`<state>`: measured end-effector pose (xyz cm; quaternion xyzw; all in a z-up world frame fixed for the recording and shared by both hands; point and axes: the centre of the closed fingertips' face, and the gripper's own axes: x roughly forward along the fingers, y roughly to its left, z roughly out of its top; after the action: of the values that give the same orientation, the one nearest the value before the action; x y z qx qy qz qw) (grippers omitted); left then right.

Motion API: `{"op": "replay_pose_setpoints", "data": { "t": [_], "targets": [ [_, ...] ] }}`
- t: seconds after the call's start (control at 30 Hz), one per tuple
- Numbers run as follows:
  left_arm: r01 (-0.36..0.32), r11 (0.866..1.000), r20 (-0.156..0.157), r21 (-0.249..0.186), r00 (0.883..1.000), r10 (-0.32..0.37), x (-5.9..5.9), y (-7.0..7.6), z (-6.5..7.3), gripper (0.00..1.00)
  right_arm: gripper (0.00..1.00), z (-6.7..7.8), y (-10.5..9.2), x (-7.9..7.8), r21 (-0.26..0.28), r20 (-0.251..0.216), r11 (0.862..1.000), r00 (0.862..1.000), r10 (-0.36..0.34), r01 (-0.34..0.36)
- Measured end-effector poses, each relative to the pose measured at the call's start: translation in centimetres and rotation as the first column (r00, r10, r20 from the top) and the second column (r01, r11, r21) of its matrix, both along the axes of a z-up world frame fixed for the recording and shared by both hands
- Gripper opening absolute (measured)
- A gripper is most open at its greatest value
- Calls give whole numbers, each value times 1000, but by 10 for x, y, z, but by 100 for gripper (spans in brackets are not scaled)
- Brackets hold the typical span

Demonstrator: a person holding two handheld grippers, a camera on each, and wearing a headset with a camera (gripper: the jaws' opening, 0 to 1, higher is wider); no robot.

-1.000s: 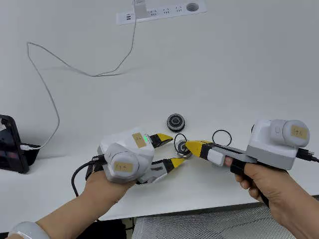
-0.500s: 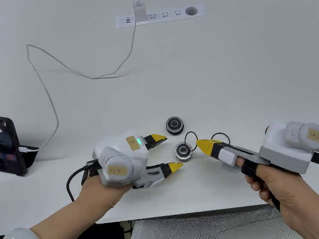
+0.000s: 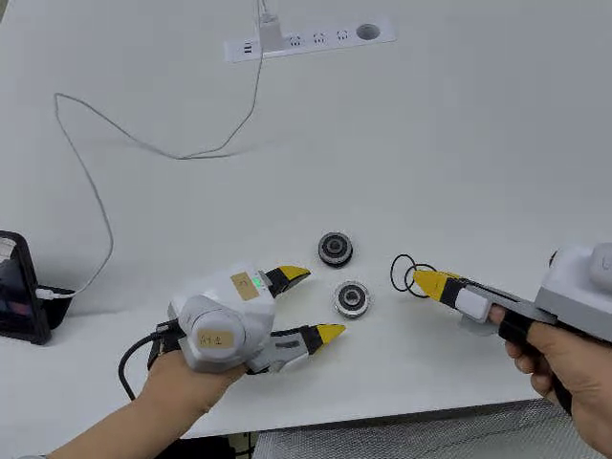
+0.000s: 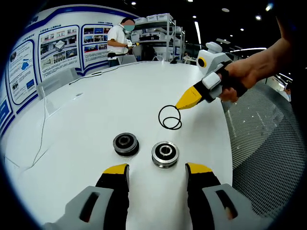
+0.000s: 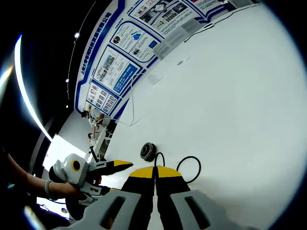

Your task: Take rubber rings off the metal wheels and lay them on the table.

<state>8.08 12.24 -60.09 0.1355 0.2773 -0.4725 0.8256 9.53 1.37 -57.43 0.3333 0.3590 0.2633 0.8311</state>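
Two metal wheels lie on the white table (image 3: 459, 134): a dark-rimmed one (image 3: 336, 248) (image 4: 126, 143) (image 5: 148, 151) farther back and a shiny one (image 3: 352, 297) (image 4: 165, 153) nearer. My left gripper (image 3: 314, 302) (image 4: 158, 168) is open, and the shiny wheel lies just ahead of its yellow tips, untouched. To the right of the wheels, my right gripper (image 3: 421, 280) (image 4: 184, 102) (image 5: 154, 170) is shut on a thin black rubber ring (image 3: 400, 273) (image 4: 170, 117). A second ring (image 5: 189, 168) lies flat on the table by its tip.
A white power strip (image 3: 311, 38) sits at the far edge, with a thin cable (image 3: 96, 163) trailing left to a black device (image 3: 19, 287). The table's front edge runs just below both hands. People stand far off in the room (image 4: 117, 38).
My right gripper has drawn to the right, carrying the rubber ring away from the shiny wheel. My left gripper has backed off that wheel, which lies free.
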Motion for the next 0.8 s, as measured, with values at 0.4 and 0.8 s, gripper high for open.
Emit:
{"op": "replay_pose_setpoints", "data": {
  "t": [0.4, 0.8],
  "targets": [
    [-8, 1000, -3, 3, 1000, 8, 0, 2, -1, 49, 2, -13, -14, 0, -39, -22, 999, 999, -29, 28],
    [-10, 1000, -7, 9, 1000, 10, -1, 3, -2, 48, 8, -23, -21, -4, -170, 3, 985, 1000, 11, -10]
  ]
}}
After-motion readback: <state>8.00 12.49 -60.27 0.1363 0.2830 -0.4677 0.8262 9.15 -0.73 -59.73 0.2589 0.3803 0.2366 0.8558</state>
